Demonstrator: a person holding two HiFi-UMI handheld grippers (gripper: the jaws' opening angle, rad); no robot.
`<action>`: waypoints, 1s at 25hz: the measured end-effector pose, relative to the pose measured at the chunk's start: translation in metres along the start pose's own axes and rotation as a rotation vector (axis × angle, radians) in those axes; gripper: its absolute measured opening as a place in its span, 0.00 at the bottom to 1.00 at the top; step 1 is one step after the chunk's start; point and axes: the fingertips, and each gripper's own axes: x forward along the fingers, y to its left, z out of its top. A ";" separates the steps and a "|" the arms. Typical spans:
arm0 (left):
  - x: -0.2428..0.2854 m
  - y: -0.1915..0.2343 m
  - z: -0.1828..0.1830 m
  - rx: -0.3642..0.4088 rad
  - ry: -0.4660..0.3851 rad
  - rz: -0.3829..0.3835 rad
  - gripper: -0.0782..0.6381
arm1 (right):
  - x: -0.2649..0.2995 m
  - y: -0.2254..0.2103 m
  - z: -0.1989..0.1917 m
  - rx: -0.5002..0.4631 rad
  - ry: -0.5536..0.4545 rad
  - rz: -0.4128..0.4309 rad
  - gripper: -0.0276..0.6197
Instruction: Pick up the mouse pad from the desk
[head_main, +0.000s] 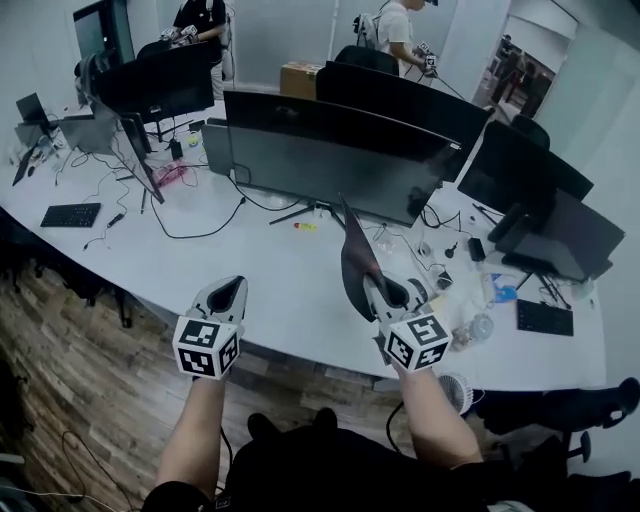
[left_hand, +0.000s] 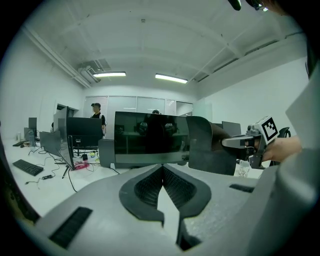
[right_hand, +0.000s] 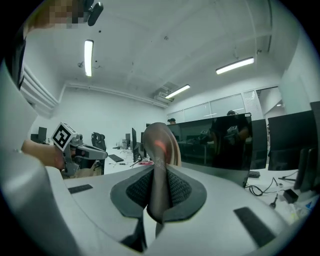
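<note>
Mouse pad (head_main: 355, 262): a dark, thin, flexible sheet, held in the air above the near edge of the desk, to the right of centre. It stands nearly on edge and rises from the right gripper toward the far side, with its upper end bowing slightly. No part of it touches the desk.

Long white desk (head_main: 280, 290) curves across the room from far left to near right, over a wood-grain floor (head_main: 90, 370). A wide dark monitor (head_main: 330, 160) stands at the middle of the desk, just beyond the mouse pad. More dark monitors stand at the far left (head_main: 160, 85) and at the right (head_main: 525, 170). Two people (head_main: 205, 25) stand on the far side of the desk, near a cardboard box (head_main: 298, 78).

Right gripper (head_main: 375, 290), pale grey with a marker cube at its back, is clenched on the lower edge of the mouse pad. The right gripper view shows both ribbed pads pressed against the sheet. Left gripper (head_main: 230, 292) hangs over the near desk edge, well apart to the left. Its jaws are closed tip to tip with nothing between them.

A black keyboard (head_main: 71, 214) lies at the far left among loose cables. A second keyboard (head_main: 545, 317) lies at the right end, beside small clutter that is too small to name.
</note>
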 end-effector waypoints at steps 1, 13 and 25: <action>0.001 0.000 0.000 -0.006 0.000 -0.002 0.12 | -0.002 0.001 -0.002 0.001 -0.002 -0.009 0.09; -0.013 -0.012 0.023 0.012 -0.039 -0.044 0.12 | -0.028 0.024 0.024 -0.031 -0.053 0.017 0.09; -0.021 0.008 0.010 -0.012 -0.021 0.000 0.12 | -0.022 0.019 0.014 -0.020 -0.030 0.007 0.09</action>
